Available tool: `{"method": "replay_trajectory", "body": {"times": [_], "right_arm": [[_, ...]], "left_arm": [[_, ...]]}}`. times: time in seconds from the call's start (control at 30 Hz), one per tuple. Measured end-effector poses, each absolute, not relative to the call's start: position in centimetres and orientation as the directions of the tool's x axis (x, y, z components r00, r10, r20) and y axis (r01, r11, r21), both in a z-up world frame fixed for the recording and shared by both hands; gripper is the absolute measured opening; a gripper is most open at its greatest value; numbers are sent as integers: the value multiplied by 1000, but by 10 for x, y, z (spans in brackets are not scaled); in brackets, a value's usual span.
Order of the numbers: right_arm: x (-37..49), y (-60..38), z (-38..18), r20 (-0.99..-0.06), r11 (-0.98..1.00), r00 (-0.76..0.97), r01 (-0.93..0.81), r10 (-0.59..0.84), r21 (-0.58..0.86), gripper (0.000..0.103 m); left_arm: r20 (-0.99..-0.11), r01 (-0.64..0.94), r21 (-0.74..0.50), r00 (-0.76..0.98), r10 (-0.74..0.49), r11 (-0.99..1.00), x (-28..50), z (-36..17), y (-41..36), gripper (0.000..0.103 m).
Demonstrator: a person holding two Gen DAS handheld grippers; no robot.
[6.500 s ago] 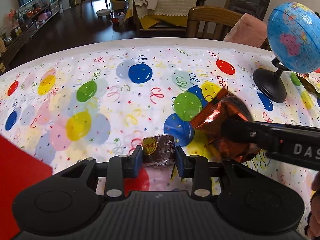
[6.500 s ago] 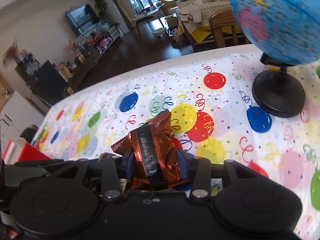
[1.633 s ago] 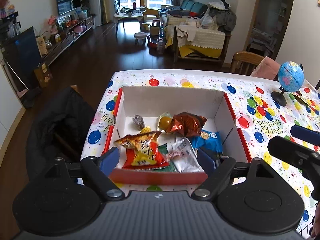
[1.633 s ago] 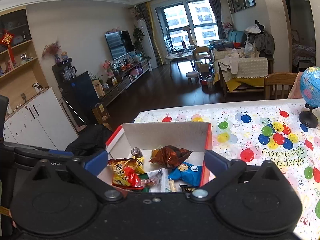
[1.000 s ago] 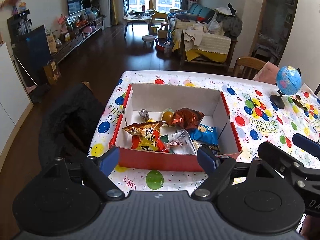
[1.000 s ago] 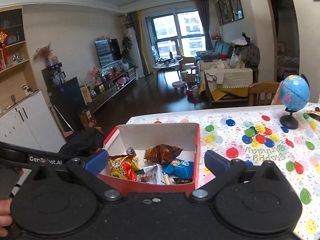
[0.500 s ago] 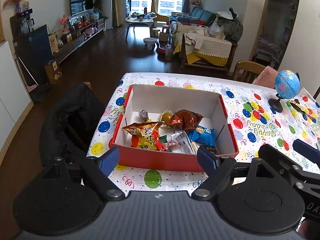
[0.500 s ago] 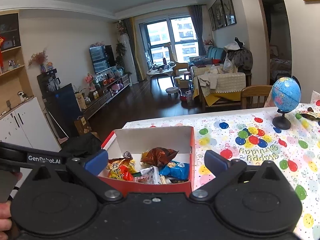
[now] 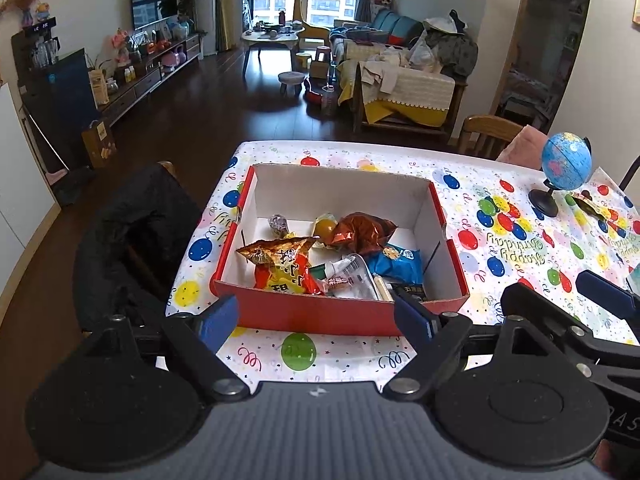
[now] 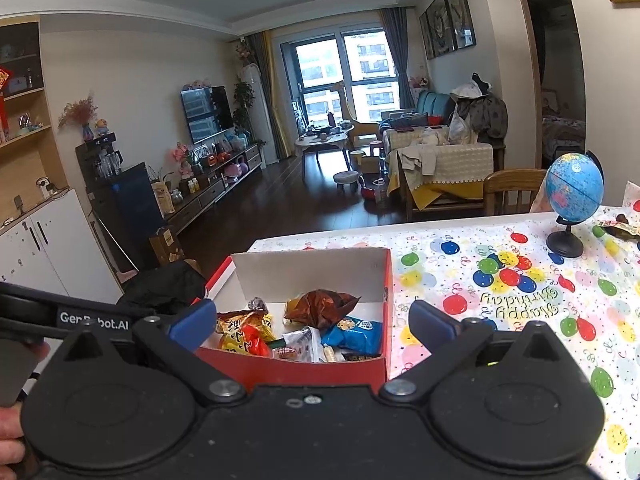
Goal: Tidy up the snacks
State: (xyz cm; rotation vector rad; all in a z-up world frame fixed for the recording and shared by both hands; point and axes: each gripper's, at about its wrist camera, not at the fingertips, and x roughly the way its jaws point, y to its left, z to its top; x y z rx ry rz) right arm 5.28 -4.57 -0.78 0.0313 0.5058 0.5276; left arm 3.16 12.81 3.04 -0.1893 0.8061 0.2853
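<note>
Snacks (image 9: 320,260) piled in red box (image 9: 304,314); left gripper (image 9: 316,322), right gripper (image 10: 310,326) jaws spread, empty.

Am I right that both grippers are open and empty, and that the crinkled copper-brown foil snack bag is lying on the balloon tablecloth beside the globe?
Not quite: the crinkled copper-brown foil snack bag lies inside the red cardboard box, as the left wrist view shows. The left gripper and right gripper are indeed open and empty.
</note>
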Motion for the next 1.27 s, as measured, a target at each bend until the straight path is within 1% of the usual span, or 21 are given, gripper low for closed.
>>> {"method": "replay_trajectory", "body": {"times": [0.67,0.93,1.27], "right_arm": [[53,-47,-8,-456,866,743,-474,490,159,103],[53,-48,-11,-461,870,742,-462,486,173,103],[54,-50,-13,-466,872,741,-455,483,181,103]], "left_arm": [[-738,-302,-33,651,180,953,31,29,120,85],[-738,-298,-42,653,171,954,31,29,118,85],[-749,-320,-44,638,181,946,33,28,120,85]]}}
